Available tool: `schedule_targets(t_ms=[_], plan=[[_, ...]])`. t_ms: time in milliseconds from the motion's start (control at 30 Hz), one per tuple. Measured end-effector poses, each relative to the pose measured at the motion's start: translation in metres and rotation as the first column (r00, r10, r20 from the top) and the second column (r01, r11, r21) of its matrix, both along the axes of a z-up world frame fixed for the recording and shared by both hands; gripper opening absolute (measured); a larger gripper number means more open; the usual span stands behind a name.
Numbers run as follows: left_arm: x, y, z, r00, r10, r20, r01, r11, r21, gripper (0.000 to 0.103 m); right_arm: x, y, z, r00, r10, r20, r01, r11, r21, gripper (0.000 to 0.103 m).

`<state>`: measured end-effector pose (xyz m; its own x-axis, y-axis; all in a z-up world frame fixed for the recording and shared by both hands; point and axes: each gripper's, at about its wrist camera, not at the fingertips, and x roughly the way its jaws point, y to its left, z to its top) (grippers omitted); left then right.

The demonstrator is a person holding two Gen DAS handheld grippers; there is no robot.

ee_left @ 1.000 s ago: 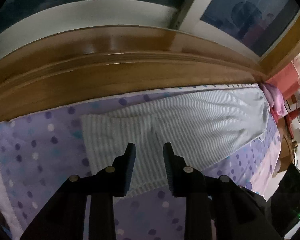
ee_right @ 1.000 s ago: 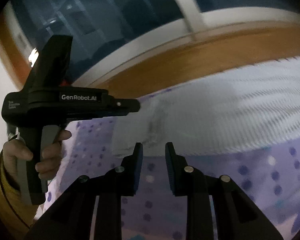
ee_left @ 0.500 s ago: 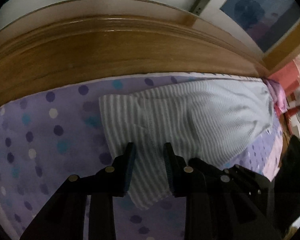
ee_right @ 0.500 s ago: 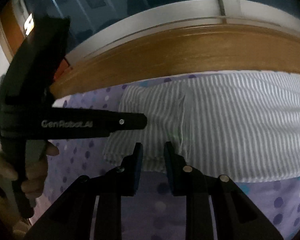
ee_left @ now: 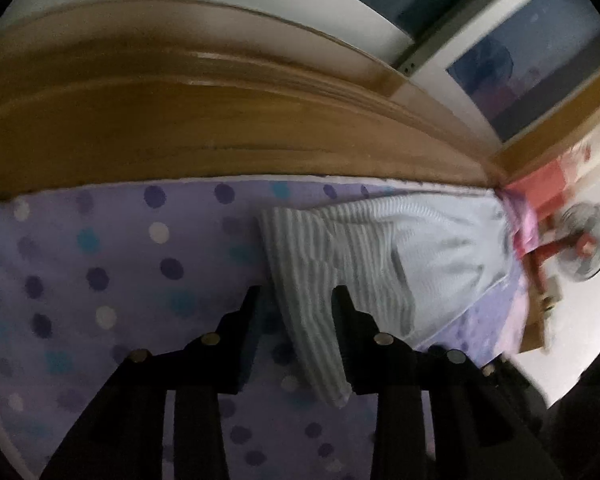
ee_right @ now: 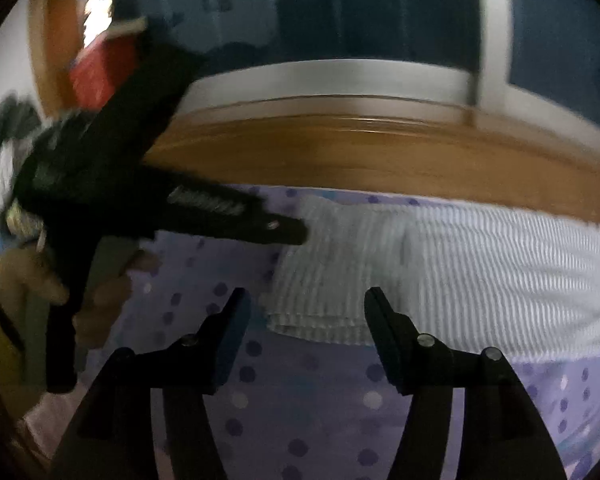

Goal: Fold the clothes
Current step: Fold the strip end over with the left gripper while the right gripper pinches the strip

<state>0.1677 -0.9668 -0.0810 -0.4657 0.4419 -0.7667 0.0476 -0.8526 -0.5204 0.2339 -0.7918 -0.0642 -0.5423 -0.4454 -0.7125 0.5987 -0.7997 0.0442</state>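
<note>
The left gripper (ee_left: 296, 300) points down at a striped cloth (ee_left: 380, 264). Its jaws are apart and opening, and the near corner of the cloth runs between them, but the pads do not press on it. The right gripper (ee_right: 306, 308) has its jaws wide apart and opening too, with the folded edge of the striped cloth (ee_right: 440, 272) just past the tips and nothing held. The cloth lies flat on a purple bed sheet (ee_left: 100, 280) with dots, close to a brown wooden board (ee_left: 180, 120) at the far side. No boxes or baskets show. In the right view a hand (ee_right: 32, 280) holds the black left gripper (ee_right: 296, 232), but that part is very blurry. Far off, a fan (ee_left: 586, 248) and some pink and red things (ee_left: 540, 188) are smeared and hard to make out. The bottom of the cloth's corner is hidden by a finger.
</note>
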Motion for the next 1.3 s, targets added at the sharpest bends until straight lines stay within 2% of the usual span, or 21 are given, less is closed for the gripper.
schedule_targets(t_ms=[167,233,267,333,367,433,500,700,933,1067,1300], plan=[[-0.017,0.005,-0.015,1.000,-0.017,0.012,0.017,0.999,0.050,0.036,-0.001,-0.020,-0.023,1.000,0.021,0.019,-0.022,0.996,0.089,0.059],[-0.020,0.006,-0.016,1.000,-0.016,0.011,0.015,0.998,0.062,0.036,-0.004,-0.025,-0.032,1.000,0.006,0.014,-0.008,0.992,0.129,0.048],[-0.022,0.009,-0.016,1.000,-0.015,0.014,0.014,0.998,0.056,0.036,-0.004,-0.025,-0.034,1.000,-0.003,-0.009,0.004,0.990,0.142,0.046],[-0.024,0.012,-0.015,1.000,-0.017,0.012,0.016,0.999,0.036,0.036,-0.005,-0.024,-0.034,1.000,-0.023,-0.021,0.026,0.988,0.151,0.033],[-0.024,0.014,-0.014,1.000,-0.014,0.011,0.014,1.000,0.013,0.034,-0.006,-0.022,-0.034,0.999,-0.032,-0.020,0.035,0.989,0.146,0.030],[-0.026,0.018,-0.012,1.000,0.000,0.014,0.001,1.000,-0.029,0.020,-0.009,-0.014,-0.032,0.999,-0.052,-0.007,0.052,0.992,0.118,0.015],[-0.026,0.021,-0.007,1.000,0.019,0.012,-0.018,0.999,-0.046,0.015,-0.013,-0.004,-0.029,0.998,-0.048,0.032,0.046,0.997,0.056,0.011],[-0.018,0.031,0.019,0.997,0.080,-0.017,-0.081,0.994,-0.074,0.013,-0.015,0.038,-0.013,0.997,-0.003,0.079,0.015,0.987,-0.158,0.010],[-0.025,0.078,0.055,0.995,0.074,-0.062,-0.083,0.986,-0.147,0.013,-0.031,0.104,0.004,0.986,-0.002,0.167,0.064,0.926,-0.371,0.010],[-0.042,0.114,0.062,0.997,0.037,-0.069,-0.048,0.983,-0.176,0.013,-0.041,0.137,0.005,0.981,-0.032,0.194,0.113,0.901,-0.419,0.010],[-0.068,0.174,0.053,0.998,-0.051,-0.049,0.039,0.976,-0.214,0.013,-0.052,0.184,-0.003,0.964,-0.119,0.238,0.209,0.893,-0.398,0.010]])
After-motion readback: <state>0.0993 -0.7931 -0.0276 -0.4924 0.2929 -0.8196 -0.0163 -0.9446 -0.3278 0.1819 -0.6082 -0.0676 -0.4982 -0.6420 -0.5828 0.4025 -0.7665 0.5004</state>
